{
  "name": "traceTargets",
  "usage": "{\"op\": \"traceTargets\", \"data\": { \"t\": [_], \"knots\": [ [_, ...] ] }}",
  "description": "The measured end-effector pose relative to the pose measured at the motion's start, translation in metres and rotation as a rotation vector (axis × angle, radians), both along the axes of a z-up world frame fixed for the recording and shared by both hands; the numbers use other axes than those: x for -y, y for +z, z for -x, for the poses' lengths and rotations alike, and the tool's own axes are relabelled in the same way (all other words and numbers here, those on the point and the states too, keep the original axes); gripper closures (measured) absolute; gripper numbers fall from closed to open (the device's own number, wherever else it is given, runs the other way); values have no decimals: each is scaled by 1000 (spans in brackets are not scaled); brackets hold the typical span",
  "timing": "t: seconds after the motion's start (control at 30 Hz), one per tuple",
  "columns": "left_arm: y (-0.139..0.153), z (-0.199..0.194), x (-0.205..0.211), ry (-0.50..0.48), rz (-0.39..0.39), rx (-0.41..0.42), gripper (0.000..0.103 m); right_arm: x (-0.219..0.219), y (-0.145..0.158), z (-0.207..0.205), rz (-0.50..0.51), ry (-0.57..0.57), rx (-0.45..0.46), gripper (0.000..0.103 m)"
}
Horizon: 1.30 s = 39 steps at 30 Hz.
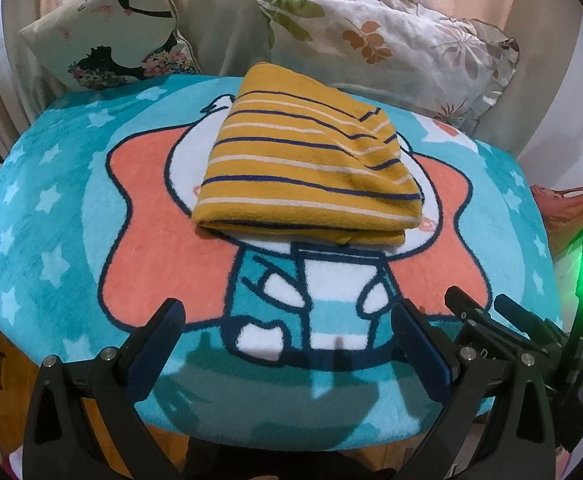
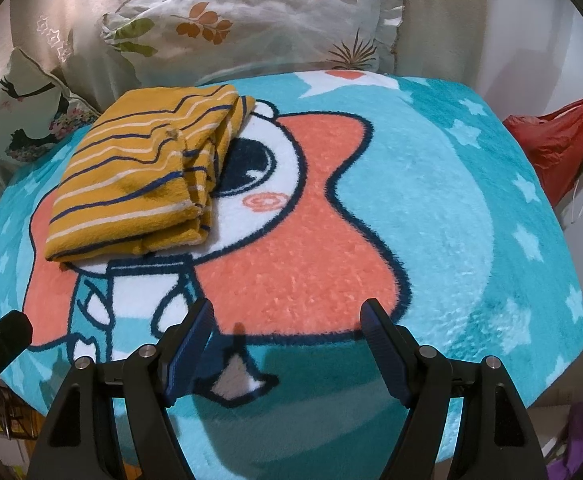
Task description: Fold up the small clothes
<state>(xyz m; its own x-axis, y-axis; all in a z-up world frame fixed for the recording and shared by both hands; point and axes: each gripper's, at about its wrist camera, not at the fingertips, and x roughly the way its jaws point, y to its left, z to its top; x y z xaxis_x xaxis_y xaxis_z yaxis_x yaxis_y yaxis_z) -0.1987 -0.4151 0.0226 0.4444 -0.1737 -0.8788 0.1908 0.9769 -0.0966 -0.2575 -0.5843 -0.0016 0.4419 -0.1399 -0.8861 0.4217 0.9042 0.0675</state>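
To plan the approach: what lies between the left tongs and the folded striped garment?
Only bare cartoon-print fleece blanket, seen in the left wrist view.

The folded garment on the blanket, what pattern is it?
The folded garment is mustard yellow with thin navy and white stripes, clearest in the left wrist view.

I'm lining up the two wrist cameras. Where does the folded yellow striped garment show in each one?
Left wrist: the yellow striped garment lies centre, upper half, beyond the open left gripper.
Right wrist: it lies upper left, well left of the open right gripper.
Shared landmark: the leaf-print pillow behind it.
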Motion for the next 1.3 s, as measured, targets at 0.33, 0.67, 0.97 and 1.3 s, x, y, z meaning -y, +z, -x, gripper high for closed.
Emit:
{"op": "traceTargets", "data": {
  "t": [0.33,0.67,0.97,1.3],
  "knots": [
    [-6,-7,6,-14,15,-24,1,4,0,1,9,-13,5,23],
    [-20,-13,5,-4,27,-78,1,7,-4,-4,-2,-6,1,23],
    [-19,-15,8,-14,56,-79,1,13,-13,-7,-29,-5,-7,23],
    [-21,-22,22,-32,59,-85,1,26,-10,-9,-30,-18,10,23]
  ]
}}
